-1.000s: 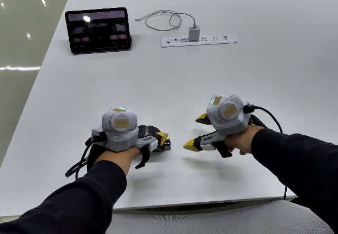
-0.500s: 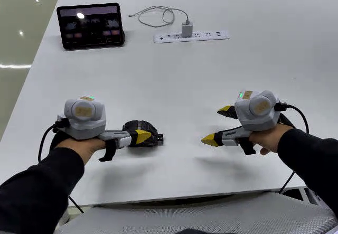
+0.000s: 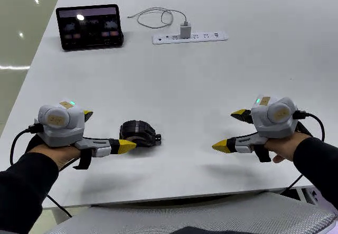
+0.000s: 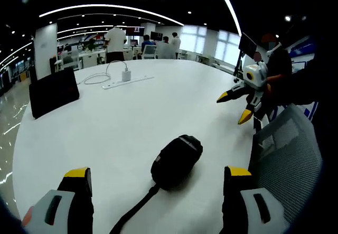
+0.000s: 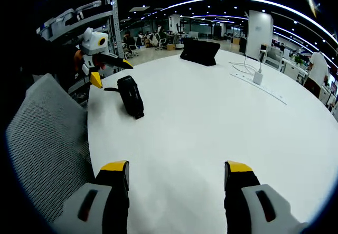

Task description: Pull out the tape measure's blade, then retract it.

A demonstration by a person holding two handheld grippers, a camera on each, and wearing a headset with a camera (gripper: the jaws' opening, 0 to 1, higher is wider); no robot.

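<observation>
On the white counter (image 3: pixel 185 75), one black tape measure (image 3: pixel 138 132) lies free, just ahead of the left tool (image 3: pixel 107 129), whose jaws are spread wide and empty. Right tool (image 3: pixel 229 129), well apart, equally wide, holds nothing. Tools counted: two.

Tape measure (image 3: pixel 138 132) on table (image 3: pixel 174 86), just beside left gripper (image 3: pixel 106 130), tablet (image 3: pixel 90 26) and power strip (image 3: pixel 190 36) behind

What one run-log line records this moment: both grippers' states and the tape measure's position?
left gripper: open, tape measure just ahead, not gripped | right gripper: open, apart | tape measure: lying on table, no blade out
</observation>
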